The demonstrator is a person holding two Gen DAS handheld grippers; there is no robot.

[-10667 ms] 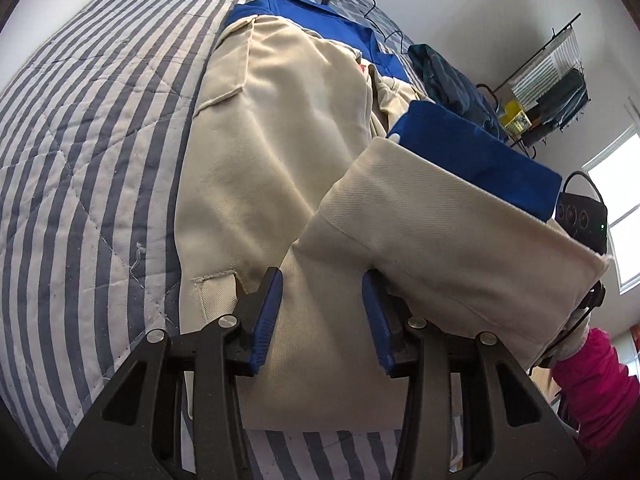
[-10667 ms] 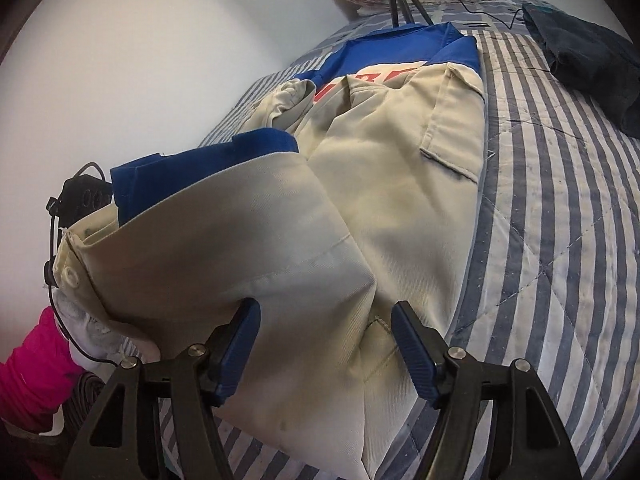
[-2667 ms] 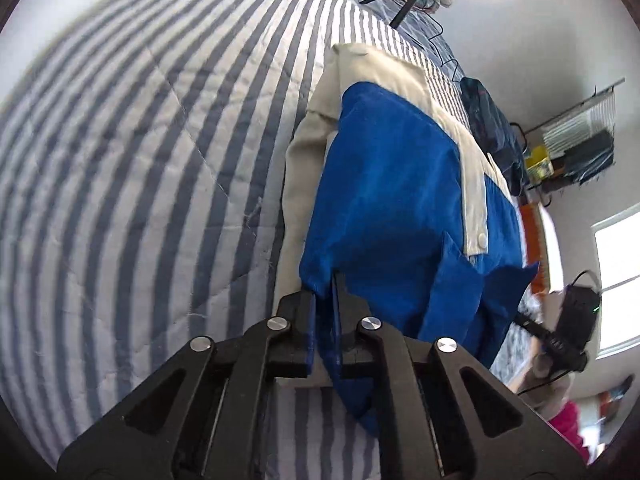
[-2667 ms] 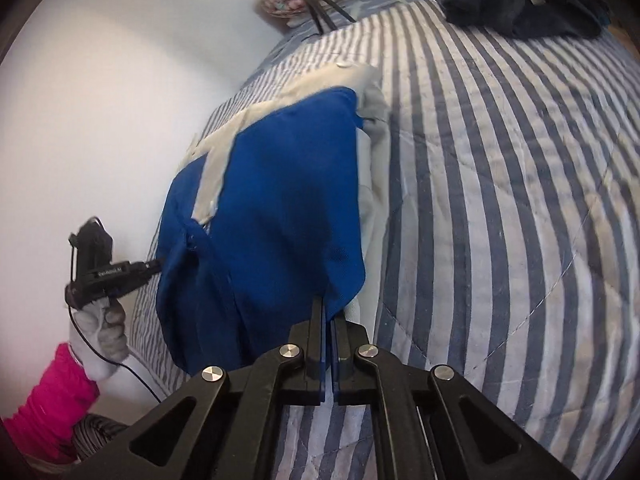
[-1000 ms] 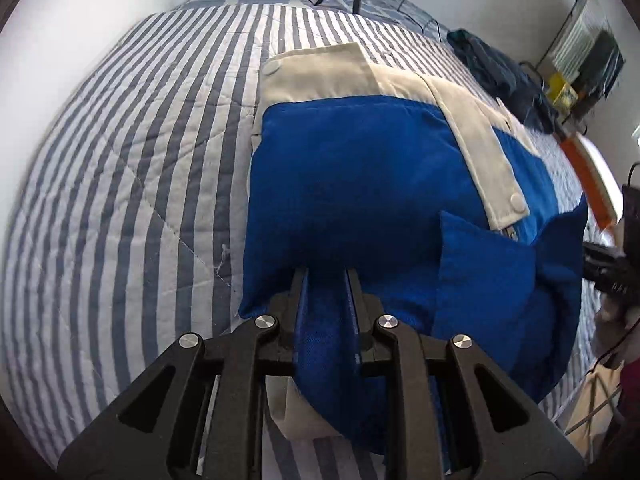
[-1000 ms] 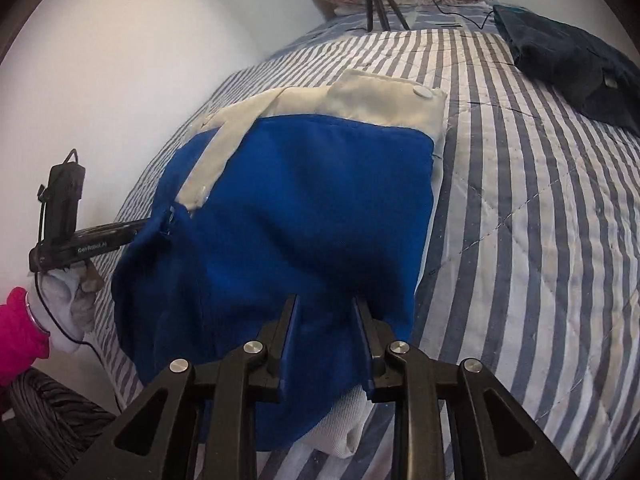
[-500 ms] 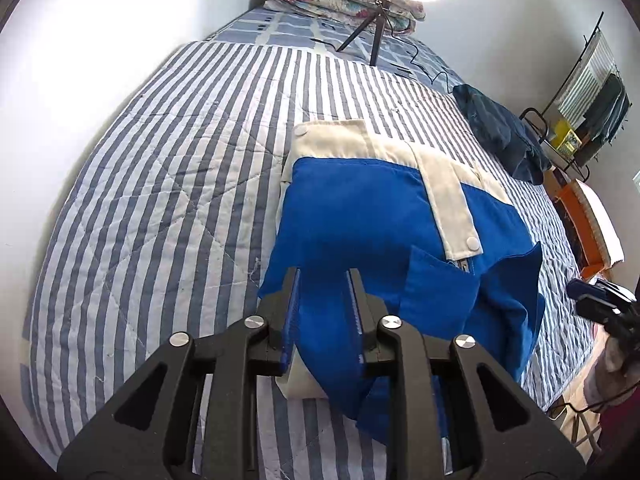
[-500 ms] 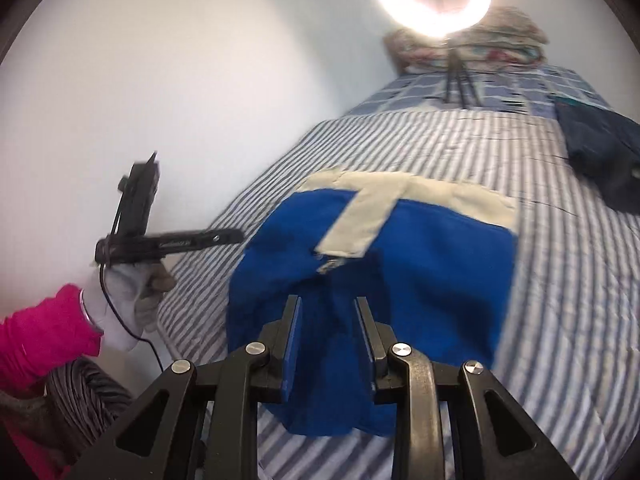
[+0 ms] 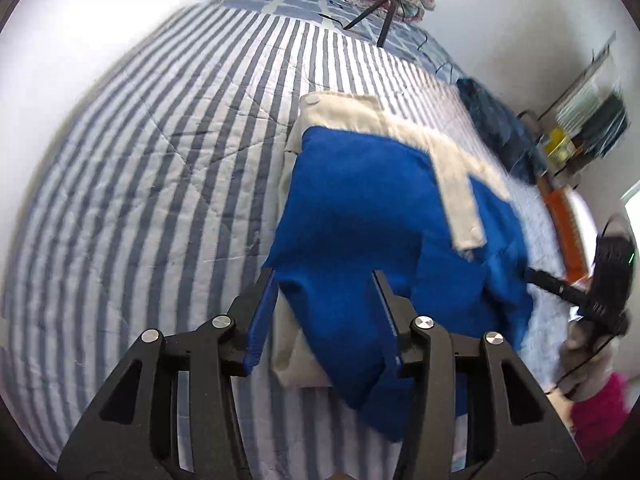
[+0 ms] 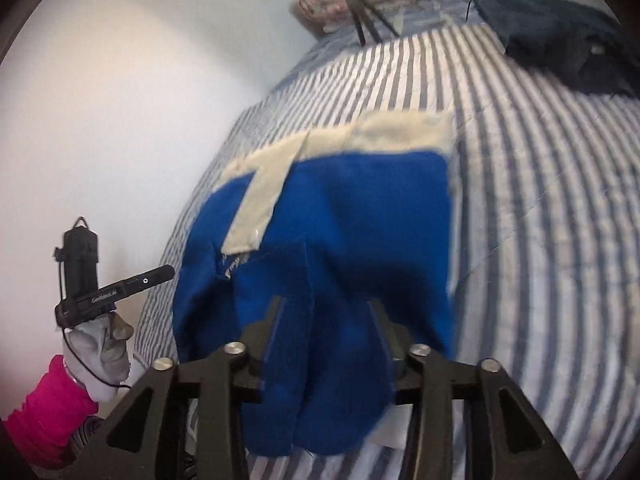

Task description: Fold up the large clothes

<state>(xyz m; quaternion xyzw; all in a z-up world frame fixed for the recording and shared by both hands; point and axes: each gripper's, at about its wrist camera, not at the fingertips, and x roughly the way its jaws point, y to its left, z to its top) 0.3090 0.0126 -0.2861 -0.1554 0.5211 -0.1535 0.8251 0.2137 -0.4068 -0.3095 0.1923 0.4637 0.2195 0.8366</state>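
A folded blue and beige garment (image 9: 360, 208) lies flat on the striped bed, blue side up, with a beige band (image 9: 456, 188) across its far edge. In the left wrist view my left gripper (image 9: 324, 284) hovers over the garment's near left corner. Its jaws are opening, and blue cloth lies loose between them without being pressed. In the right wrist view the garment (image 10: 360, 208) fills the middle. My right gripper (image 10: 327, 308) is at its near edge, jaws also opening, with a blue fold between the fingers (image 10: 276, 312) but not pinched.
The striped quilt (image 9: 160, 160) stretches left and far. A dark garment (image 10: 568, 36) lies at the far right of the bed. A tripod (image 9: 384, 16) and folded bedding stand at the head. A gloved hand with a pink sleeve (image 10: 52, 412) holds a black device (image 10: 116, 292) at the bed's edge.
Both grippers' jaws have spread from narrow to wide, letting go of the blue cloth. Both cameras have lifted and pulled back a little from the folded garment.
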